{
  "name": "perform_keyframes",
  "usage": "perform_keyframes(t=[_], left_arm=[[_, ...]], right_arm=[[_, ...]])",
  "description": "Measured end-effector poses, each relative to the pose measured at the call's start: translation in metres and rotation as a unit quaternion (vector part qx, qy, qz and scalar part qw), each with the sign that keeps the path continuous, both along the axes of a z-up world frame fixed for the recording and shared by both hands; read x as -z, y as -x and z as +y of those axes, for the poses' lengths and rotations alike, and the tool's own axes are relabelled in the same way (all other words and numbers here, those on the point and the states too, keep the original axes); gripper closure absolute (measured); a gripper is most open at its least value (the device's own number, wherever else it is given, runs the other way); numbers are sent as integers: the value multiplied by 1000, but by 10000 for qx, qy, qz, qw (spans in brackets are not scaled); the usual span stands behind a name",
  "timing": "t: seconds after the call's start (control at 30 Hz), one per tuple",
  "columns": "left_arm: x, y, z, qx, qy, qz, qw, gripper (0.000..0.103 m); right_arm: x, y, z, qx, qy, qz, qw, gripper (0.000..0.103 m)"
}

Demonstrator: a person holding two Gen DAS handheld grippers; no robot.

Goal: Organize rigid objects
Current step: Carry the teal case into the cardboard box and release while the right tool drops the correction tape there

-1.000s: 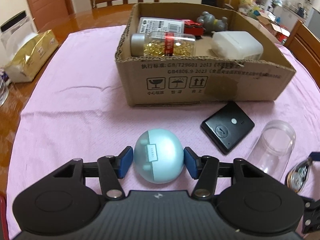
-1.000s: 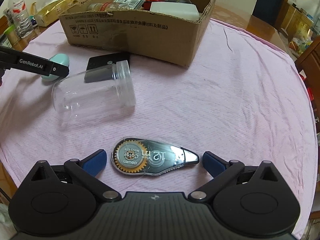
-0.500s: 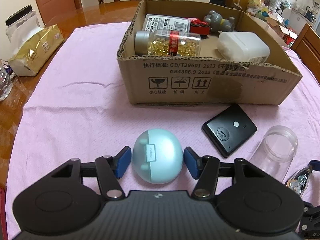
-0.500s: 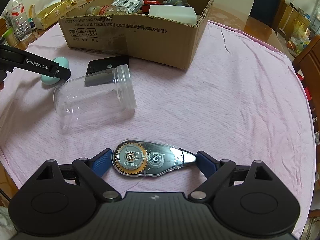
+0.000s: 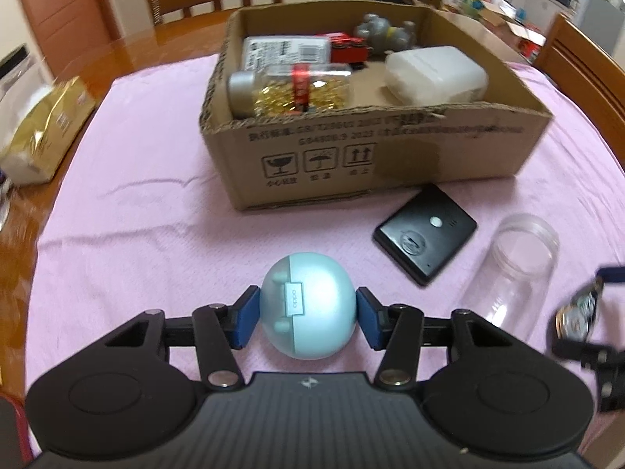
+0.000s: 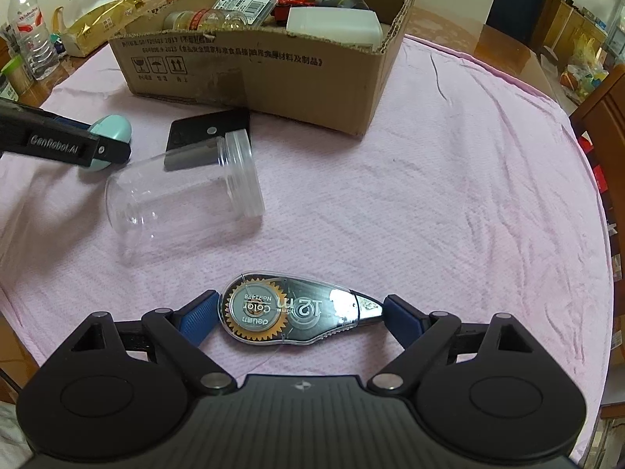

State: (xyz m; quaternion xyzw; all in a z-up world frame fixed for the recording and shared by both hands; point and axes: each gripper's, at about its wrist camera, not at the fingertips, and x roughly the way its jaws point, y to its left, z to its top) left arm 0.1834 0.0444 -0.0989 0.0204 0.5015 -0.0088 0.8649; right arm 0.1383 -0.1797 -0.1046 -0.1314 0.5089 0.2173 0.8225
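With the left gripper (image 5: 307, 317) jaws clamped on the teal earbud case (image 5: 307, 308) and the right gripper (image 6: 300, 317) jaws apparently gripping the correction tape (image 6: 297, 314) endwise, lift both level off the bench, clearing the cardboard box (image 5: 390, 164) wall before releasing inside.

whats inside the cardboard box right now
Inside the cardboard box: a capsule bottle lying on its side, a labelled pack, a red toy, a grey figure and a white container. Anything beneath them is hidden.

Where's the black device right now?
On the pink cloth just before the cardboard box, the black device lies between earbud case and clear jar.
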Motion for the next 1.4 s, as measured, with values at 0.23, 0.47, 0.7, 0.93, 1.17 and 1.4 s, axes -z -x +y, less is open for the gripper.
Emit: perform_keyframes(t=[0.23, 0.47, 0.7, 0.93, 1.17, 1.4], left_arm=[[-33, 4, -1, 656, -3, 58, 9978, 51], [-78, -7, -14, 1232, 41, -236, 9921, 51], [-102, -49, -34, 1361, 200, -854, 9868, 51], [-84, -98, -50, 1223, 241, -882, 9883, 51], [-57, -111, -47, 941, 289, -656, 9930, 51], [-75, -94, -35, 763, 347, -1091, 9905, 4]], right_arm=[[-17, -5, -4, -108, -66, 51, 9999, 10], [-48, -10, -8, -332, -223, -33, 9992, 10], [-81, -26, -7, -508, -330, -415, 9973, 10], [-103, -49, -3, -582, -424, -736, 9947, 10], [-115, -64, 3, -649, -483, -857, 9930, 10], [-119, -78, 13, -739, -471, -965, 9915, 10]])
